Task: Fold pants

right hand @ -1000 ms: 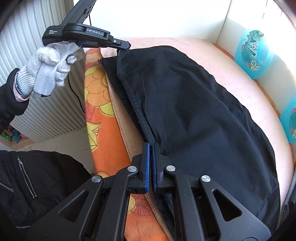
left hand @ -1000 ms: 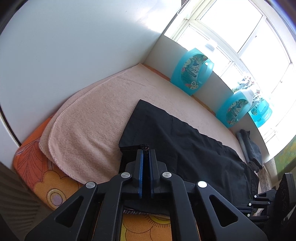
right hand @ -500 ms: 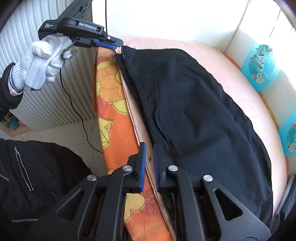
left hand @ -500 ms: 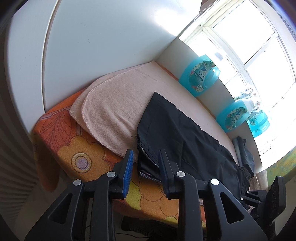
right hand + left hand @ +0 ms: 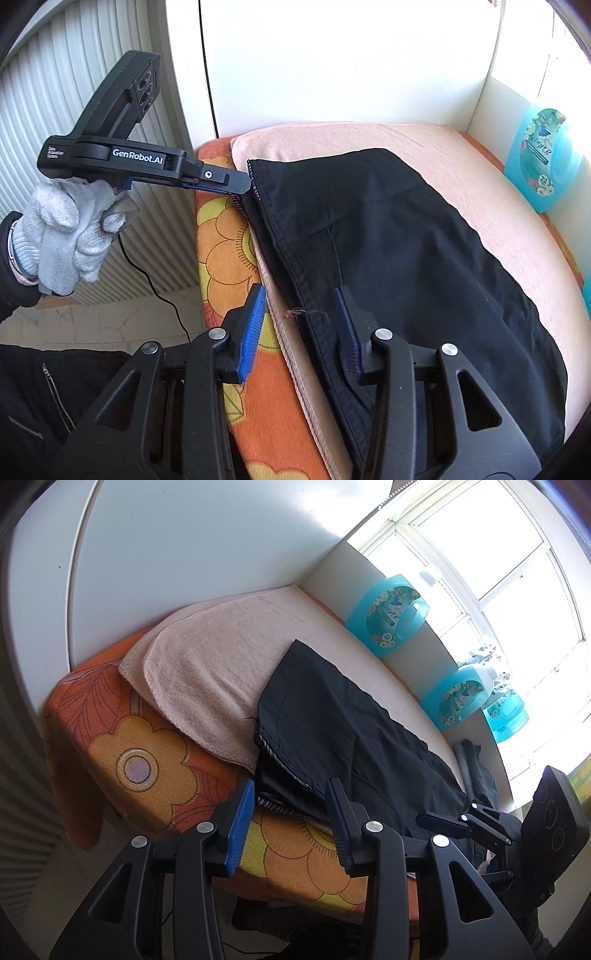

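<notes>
Black cotton pants (image 5: 388, 236), folded lengthwise, lie on a pale pink terry towel (image 5: 207, 664) over an orange flower-print blanket (image 5: 147, 760) covering the desk; the near seam edge runs along the desk's front lip. Both tongs spread wide, holding nothing: left tongs (image 5: 291, 823) sit just off the pants' corner, right tongs (image 5: 299, 328) straddle the seam w/ one blue pad (image 5: 255, 328) over the blanket.

Risks, as judged: pants' edge overhangs the towel near the lip, so a shallow pinch could catch only the top layer & split the fold apart. A pinch too deep may drag towel or blanket along. A loose reddish thread (image 5: 295, 314) at the seam could snag a pad.

Hard to make out: pants' far end runs out of frame at right; waistband vs. hems can't be told apart. Gloved hand (image 5: 66, 229) grips the left handle. Three turquoise detergent bottles (image 5: 388, 620) stand by the window, partly washed out by glare.
</notes>
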Tool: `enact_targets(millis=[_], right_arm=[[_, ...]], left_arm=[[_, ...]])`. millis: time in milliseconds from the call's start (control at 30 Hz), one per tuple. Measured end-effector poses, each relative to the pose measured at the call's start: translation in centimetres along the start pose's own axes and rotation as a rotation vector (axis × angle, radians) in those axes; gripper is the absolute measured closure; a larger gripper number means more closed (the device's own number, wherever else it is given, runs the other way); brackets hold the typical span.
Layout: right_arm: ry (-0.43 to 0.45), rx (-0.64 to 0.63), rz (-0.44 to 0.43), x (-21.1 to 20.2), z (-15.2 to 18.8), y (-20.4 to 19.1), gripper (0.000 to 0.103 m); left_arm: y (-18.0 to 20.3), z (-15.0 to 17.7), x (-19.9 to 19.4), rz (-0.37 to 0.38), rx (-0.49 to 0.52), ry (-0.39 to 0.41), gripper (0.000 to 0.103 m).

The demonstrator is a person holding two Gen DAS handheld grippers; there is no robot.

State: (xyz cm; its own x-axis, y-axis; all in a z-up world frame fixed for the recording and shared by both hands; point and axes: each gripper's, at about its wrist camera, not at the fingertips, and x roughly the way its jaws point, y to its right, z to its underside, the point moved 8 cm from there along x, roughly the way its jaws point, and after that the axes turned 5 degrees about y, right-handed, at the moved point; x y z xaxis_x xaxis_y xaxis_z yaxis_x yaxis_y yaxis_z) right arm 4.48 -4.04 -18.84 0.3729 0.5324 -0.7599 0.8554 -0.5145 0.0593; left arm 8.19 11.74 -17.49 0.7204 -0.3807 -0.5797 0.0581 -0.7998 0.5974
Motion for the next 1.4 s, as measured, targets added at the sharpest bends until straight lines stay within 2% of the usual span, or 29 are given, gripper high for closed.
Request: enact_targets(millis=[67, 133, 200, 300, 400, 567, 667, 733, 967, 1033, 1067, 1133, 1200, 1333, 1400], right_arm=[[-0.020, -0.021, 0.009, 1.2, 0.0, -0.1, 0.064], [-0.036, -0.033, 0.034, 2.2, 0.0, 0.1, 0.065], [-0.050, -0.023, 0.031, 3.0, 0.0, 0.5, 0.076], [-0.060, 0.002, -0.006, 3.4, 0.0, 0.7, 0.084], [-0.051, -0.005, 0.003, 3.3, -0.2, 0.8, 0.093], [-0.056, -0.031, -0.032, 1.8, 0.4, 0.0, 0.095], [-0.075, -0.075, -0.016, 2.0, 1.2, -0.6, 0.095], [-0.069, -0.051, -0.016, 2.1, 0.9, -0.4, 0.095], [-0.081, -0.082, -0.005, 2.1, 0.8, -0.5, 0.093], [-0.090, -0.067, -0.030, 1.9, 0.8, -0.5, 0.093], [-0.090, -0.053, -0.044, 1.7, 0.7, -0.3, 0.093], [-0.087, 0.005, -0.067, 1.3, -0.1, 0.5, 0.092], [-0.056, 0.076, -0.077, 0.5, -1.6, 1.9, 0.078], [0.002, 0.197, -0.092, -0.2, -5.9, 3.8, 0.067], [-0.009, 0.238, -0.105, 0.7, -7.9, 4.1, 0.052]], left_arm=[[0.0, -0.1, 0.0, 0.000, 0.005, 0.001, 0.067], [-0.1, 0.0, -0.1, -0.002, 0.011, 0.004, 0.072], [-0.2, -0.1, -0.2, 0.007, 0.003, 0.005, 0.073], [-0.4, 0.0, -0.3, 0.009, 0.003, 0.006, 0.074], [-0.5, 0.0, -0.5, 0.020, -0.013, 0.007, 0.076], [-0.6, 0.2, -1.0, 0.046, -0.049, 0.006, 0.076], [-0.6, 0.1, -1.0, 0.060, -0.071, 0.002, 0.073], [-0.7, 0.1, -0.8, 0.058, -0.077, -0.003, 0.073], [-0.5, 0.4, 0.3, -0.005, -0.036, -0.001, 0.073], [-0.5, 0.3, 0.1, -0.018, -0.034, 0.017, 0.086], [-0.4, 0.2, -0.1, -0.021, -0.026, 0.030, 0.089], [0.2, 0.0, -0.6, -0.032, 0.013, 0.062, 0.093], [1.2, -0.2, -0.8, -0.017, 0.045, 0.077, 0.094], [2.7, 0.2, 0.0, 0.004, 0.099, 0.072, 0.094], [2.8, 0.6, 0.6, 0.008, 0.109, 0.062, 0.094]])
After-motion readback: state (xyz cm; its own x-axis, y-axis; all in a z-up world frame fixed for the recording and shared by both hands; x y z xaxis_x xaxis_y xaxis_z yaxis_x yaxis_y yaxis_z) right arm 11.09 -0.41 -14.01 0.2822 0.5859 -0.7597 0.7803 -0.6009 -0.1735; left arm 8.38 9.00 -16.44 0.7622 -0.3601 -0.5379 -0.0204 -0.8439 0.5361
